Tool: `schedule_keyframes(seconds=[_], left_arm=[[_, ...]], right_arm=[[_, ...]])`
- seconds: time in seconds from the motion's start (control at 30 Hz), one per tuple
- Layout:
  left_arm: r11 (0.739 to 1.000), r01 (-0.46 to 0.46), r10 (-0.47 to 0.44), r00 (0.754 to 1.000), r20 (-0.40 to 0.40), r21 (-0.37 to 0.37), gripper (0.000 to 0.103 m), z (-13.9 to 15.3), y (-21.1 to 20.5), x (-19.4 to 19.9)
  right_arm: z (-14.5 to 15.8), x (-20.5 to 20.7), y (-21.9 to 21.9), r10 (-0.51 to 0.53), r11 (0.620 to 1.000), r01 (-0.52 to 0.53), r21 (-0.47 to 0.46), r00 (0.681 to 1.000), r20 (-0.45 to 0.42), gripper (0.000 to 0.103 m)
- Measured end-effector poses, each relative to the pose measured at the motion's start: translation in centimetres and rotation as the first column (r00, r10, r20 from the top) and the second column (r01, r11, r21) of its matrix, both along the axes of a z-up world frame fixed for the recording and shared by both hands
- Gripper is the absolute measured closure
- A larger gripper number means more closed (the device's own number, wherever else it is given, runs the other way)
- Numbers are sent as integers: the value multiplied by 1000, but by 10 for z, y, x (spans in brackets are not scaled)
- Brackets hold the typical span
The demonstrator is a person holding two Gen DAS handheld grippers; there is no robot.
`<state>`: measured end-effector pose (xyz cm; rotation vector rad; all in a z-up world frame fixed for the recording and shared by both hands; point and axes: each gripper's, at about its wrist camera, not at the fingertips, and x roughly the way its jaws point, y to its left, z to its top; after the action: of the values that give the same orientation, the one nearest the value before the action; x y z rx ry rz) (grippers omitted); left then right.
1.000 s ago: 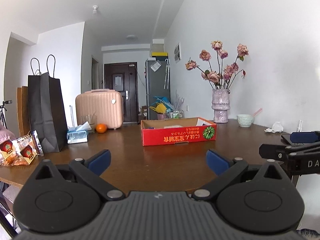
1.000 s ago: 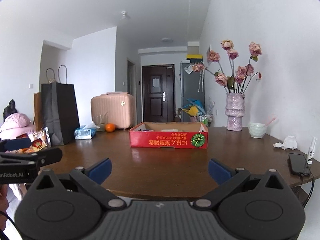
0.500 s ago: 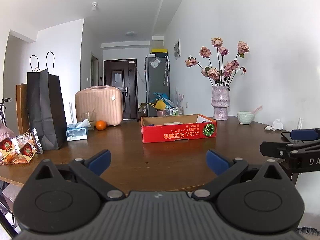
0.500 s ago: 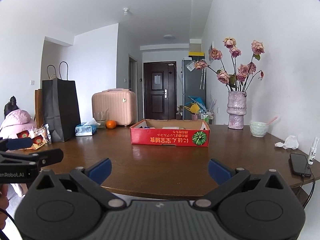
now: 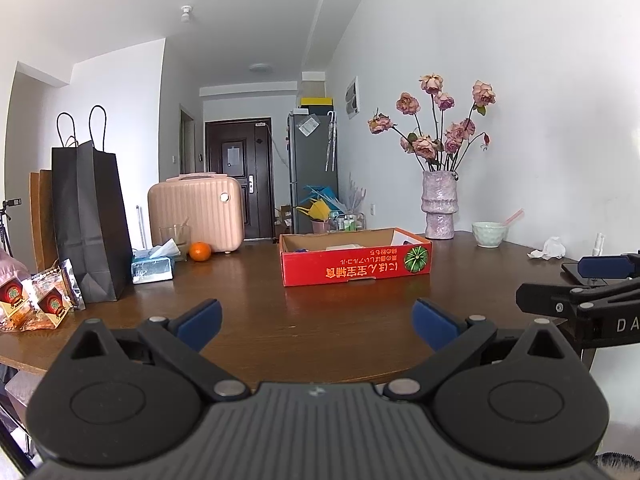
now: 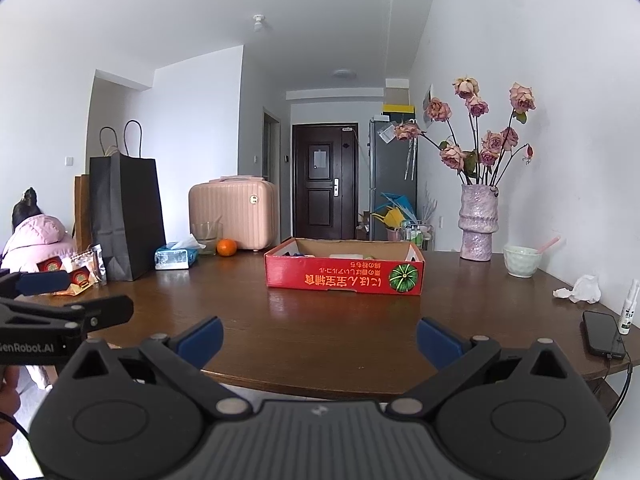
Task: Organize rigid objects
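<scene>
I am looking along both tools at once, and starting at the left edge of the right wrist view I am seeing a person in a pink jacket sitting beside the wooden table, with snack packets lying near a tall black paper bag that is standing upright. Moving toward the middle left, a tissue box is resting by a glass and an orange, and a pink suitcase is standing behind them. In the center of both frames the red cardboard box is sitting open-topped on the table, well apart from my tools; a few items are lying inside it, too hidden by its wall for me to name. Going right, a vase of dried roses is standing against the wall, a pale bowl is sitting near it, a crumpled tissue is lying further right, and a phone and a small spray bottle are occupying the right edge. At the bottom of the left wrist view I am holding the left gripper released, its blue pads spread wide with nothing between them, over the near table edge. At the bottom of the right wrist view the right gripper is likewise spread wide and grasping nothing, level with its partner.
</scene>
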<state>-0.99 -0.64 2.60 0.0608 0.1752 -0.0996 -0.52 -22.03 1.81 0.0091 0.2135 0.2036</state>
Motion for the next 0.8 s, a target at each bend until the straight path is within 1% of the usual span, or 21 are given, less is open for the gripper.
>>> schedule_keyframes(seconds=[0.8], left_arm=[[1000,5,-5,1000,11,4,0,4,3,-2]], right_arm=[[3,2,-2,6,1000,-6,10,1000,6,0]])
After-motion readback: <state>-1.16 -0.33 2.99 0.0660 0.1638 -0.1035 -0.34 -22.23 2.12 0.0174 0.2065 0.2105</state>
